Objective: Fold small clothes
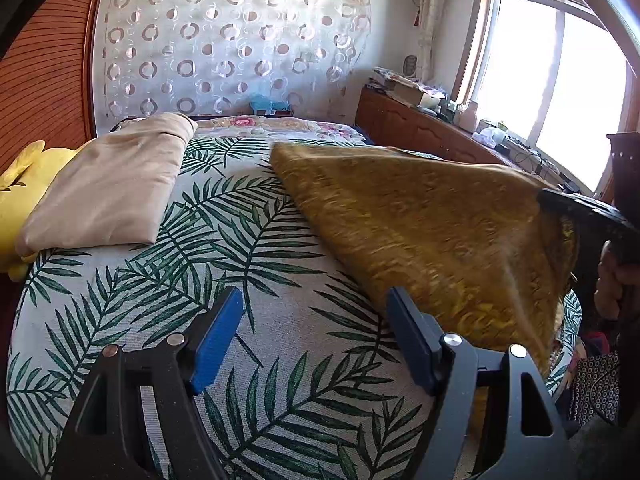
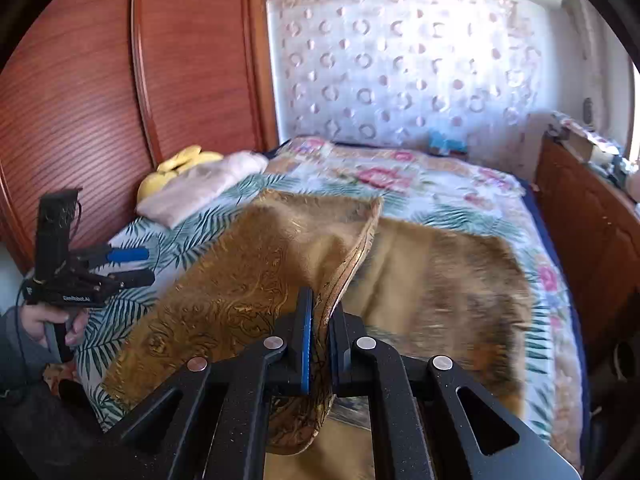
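While the right gripper (image 2: pixel 320 332) pinches an edge of the mustard-gold patterned cloth (image 2: pixel 248 280), lifting it off the leaf-print bed (image 1: pixel 280 300), the left gripper (image 1: pixel 316 336) hovers beside it with fingers spread, empty; with one corner held, the fold may land crooked.

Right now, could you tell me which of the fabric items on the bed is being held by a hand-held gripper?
The mustard-gold cloth: the right hand-held gripper is clamped on its lifted edge. The folded beige cloth lies untouched by the yellow item.
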Demonstrator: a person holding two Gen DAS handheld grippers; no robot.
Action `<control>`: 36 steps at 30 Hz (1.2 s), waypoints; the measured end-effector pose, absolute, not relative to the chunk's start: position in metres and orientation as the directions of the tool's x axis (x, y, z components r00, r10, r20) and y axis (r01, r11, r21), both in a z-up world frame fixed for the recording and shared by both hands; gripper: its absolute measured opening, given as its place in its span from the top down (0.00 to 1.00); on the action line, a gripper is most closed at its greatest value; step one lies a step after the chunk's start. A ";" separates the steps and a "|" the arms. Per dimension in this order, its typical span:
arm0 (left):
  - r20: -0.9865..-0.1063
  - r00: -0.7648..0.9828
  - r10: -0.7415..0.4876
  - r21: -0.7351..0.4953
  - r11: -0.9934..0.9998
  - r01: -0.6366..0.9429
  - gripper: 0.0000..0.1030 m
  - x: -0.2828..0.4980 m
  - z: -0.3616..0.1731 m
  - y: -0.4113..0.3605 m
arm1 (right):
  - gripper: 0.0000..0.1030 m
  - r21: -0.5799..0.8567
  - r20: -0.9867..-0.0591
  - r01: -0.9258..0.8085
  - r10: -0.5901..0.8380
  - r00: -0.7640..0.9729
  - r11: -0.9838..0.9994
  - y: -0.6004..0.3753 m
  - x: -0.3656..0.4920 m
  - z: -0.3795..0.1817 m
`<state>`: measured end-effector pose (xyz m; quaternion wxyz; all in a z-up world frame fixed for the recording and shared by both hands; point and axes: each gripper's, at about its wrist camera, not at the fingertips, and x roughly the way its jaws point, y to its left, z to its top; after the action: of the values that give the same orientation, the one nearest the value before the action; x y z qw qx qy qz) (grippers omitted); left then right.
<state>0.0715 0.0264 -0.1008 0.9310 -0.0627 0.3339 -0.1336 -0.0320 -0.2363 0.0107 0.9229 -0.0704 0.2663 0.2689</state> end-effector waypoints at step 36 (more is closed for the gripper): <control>-0.553 0.752 -0.358 -0.098 0.925 0.368 0.27 0.101 -0.055 -0.062 | 0.58 0.103 -0.760 -0.390 0.325 0.562 0.915 -0.266 0.116 -0.046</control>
<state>0.1012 -0.0615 -0.0547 0.9360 0.0082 0.2935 -0.1940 0.1162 -0.2658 -0.0460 0.8830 -0.0385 0.4217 0.2026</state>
